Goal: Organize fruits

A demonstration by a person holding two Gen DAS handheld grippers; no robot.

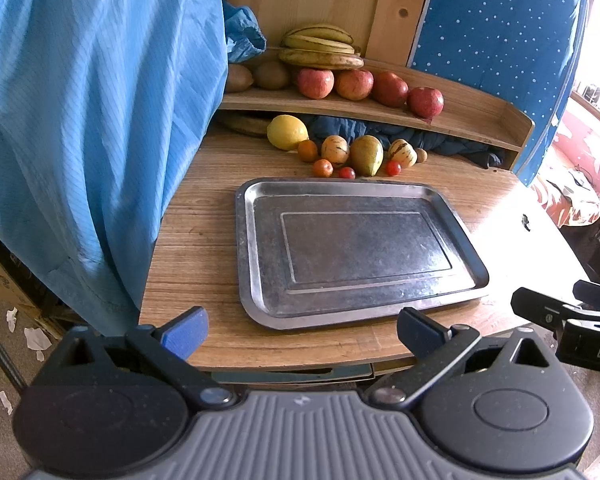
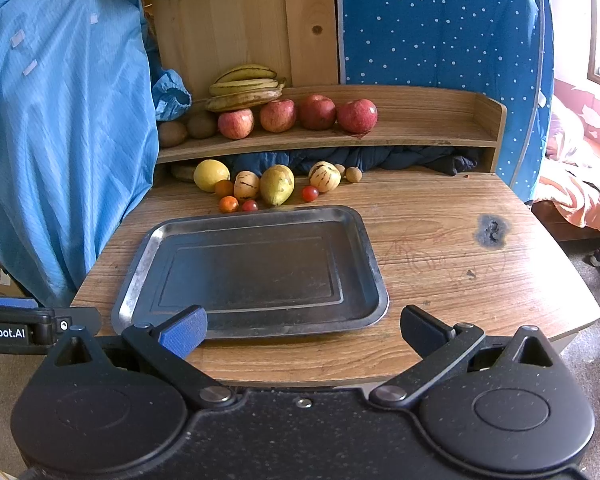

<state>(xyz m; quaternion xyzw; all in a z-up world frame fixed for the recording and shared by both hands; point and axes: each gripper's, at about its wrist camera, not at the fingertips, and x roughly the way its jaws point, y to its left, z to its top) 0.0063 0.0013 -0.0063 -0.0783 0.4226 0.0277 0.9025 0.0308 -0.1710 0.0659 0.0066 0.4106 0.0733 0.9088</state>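
Steel, dull and scratched, makes up the empty tray lying flat near the desk's front edge, toward its left side. Both claws hover at that front edge with nothing between their fingers: the left gripper is spread wide, and so is the right gripper, whose neighbour shows only as a cut-off black bar at the left border of the right wrist view. The fruits wait along the back edge of the desk, just beyond the tray's far rim: a lemon, a pear, two striped pale melons, small oranges and cherry tomatoes, with two little brown round fruits too small to name. On the shelf above sit four apples, bananas and two brown kiwis, one partly hidden behind hanging blue cloth that also covers the desk's left rear corner. Dark fabric is stuffed under the shelf, its extent unclear.
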